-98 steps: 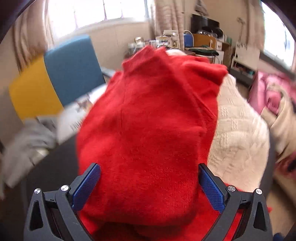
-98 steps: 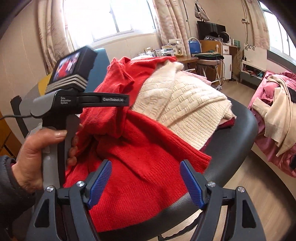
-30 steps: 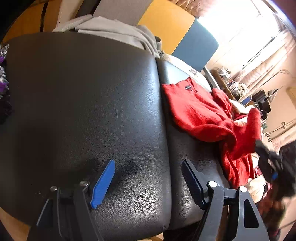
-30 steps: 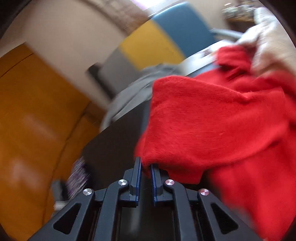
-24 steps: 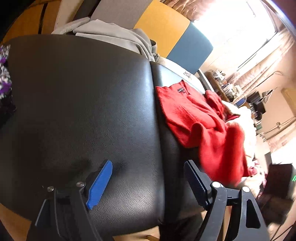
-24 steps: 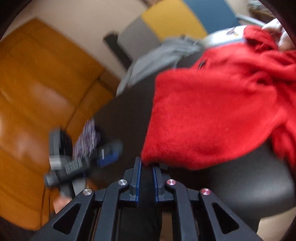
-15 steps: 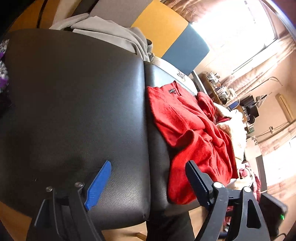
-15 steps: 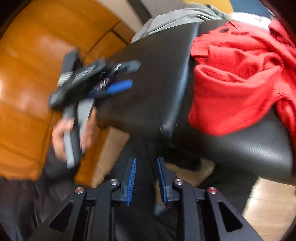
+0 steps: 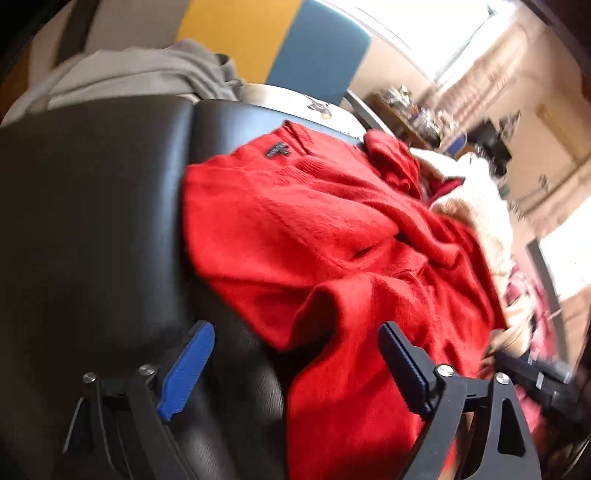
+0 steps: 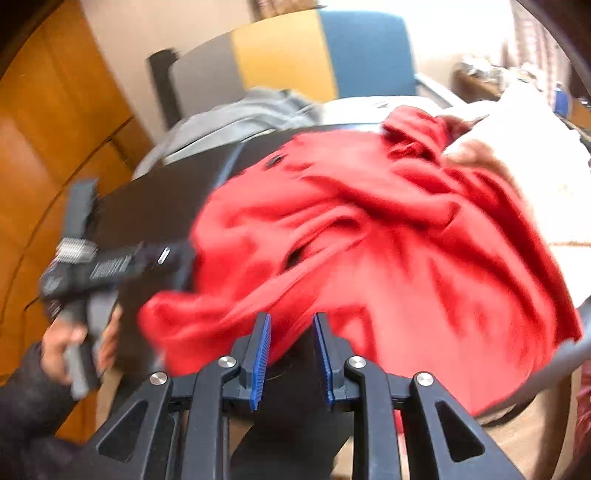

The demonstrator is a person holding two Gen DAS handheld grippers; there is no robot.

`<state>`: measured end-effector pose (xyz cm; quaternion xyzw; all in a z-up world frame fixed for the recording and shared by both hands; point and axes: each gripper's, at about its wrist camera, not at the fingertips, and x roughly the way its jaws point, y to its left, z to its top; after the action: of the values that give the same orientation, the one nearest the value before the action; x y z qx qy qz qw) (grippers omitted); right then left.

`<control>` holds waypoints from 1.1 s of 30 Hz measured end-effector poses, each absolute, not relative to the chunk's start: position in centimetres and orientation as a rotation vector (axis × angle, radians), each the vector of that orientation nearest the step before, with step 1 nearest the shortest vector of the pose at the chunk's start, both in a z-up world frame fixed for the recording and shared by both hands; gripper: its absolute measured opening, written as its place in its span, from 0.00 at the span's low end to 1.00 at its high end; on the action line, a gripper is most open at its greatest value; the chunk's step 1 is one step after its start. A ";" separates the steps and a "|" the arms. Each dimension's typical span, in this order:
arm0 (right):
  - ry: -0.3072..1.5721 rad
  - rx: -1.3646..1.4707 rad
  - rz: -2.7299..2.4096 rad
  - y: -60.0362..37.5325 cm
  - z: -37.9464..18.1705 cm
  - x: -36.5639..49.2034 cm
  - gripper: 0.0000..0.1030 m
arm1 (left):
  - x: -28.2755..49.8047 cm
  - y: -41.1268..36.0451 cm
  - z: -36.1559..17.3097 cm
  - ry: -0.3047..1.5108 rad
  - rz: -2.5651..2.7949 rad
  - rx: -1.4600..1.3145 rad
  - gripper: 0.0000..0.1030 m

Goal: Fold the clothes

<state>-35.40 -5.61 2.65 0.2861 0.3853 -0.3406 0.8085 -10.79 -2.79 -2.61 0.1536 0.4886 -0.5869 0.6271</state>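
A red knitted sweater (image 9: pixel 314 236) lies crumpled on the black leather seat (image 9: pixel 92 206), its dark label toward the far edge and its lower part hanging over the near edge. My left gripper (image 9: pixel 295 365) hovers over that near part with its jaws wide and still opening. Red cloth lies between the fingers on the right side, but neither pad presses on it. In the right wrist view the red sweater (image 10: pixel 388 240) fills the middle. My right gripper (image 10: pixel 291 350) stands just short of its hem, open by a narrow gap with nothing in it.
A cream cable-knit sweater (image 9: pixel 476 192) is piled to the right of the red one. A grey garment (image 9: pixel 147 70) lies behind the seat, under a yellow and blue chair back (image 9: pixel 258 33). A hand (image 10: pixel 74 343) holds the left gripper's body at the left.
The right gripper let go of the red sweater's edge and opened slightly; the sweater dropped onto the seat. The left gripper swung right over the sweater, jaws wider.
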 end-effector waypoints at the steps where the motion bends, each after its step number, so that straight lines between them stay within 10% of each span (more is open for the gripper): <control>1: 0.833 0.591 -0.765 -6.8 2.3 -35.4 0.23 | -11.4 -3.4 -2.9 1.105 -1.343 0.384 0.89; 3: 0.872 0.563 -0.837 -9.3 1.2 -35.5 0.23 | -12.6 -4.1 -3.6 1.071 -1.339 0.442 0.87; 6: 0.945 0.539 -0.940 -12.7 -0.9 -35.9 0.23 | -14.2 -4.6 -4.2 0.998 -1.331 0.519 0.46; 9: 0.993 0.606 -0.999 -14.0 -3.6 -37.3 0.23 | -15.0 -4.4 -4.3 0.927 -1.312 0.569 0.28; 13: 0.949 0.668 -1.000 -13.3 -4.1 -38.1 0.28 | -13.6 -3.8 -4.0 0.949 -1.272 0.531 0.18; 27: 0.911 0.965 -0.460 -4.7 -4.3 -28.4 0.29 | 7.4 8.8 1.2 0.977 -0.800 0.296 0.10; 33: 0.905 0.979 -0.234 -1.3 -3.9 -24.0 0.28 | 10.6 15.6 3.3 0.943 -0.648 0.207 0.33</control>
<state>-24.03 -1.28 -3.92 0.4530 0.4187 -0.1082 0.7796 10.65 15.62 3.26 0.0976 0.4453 -0.3062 0.8357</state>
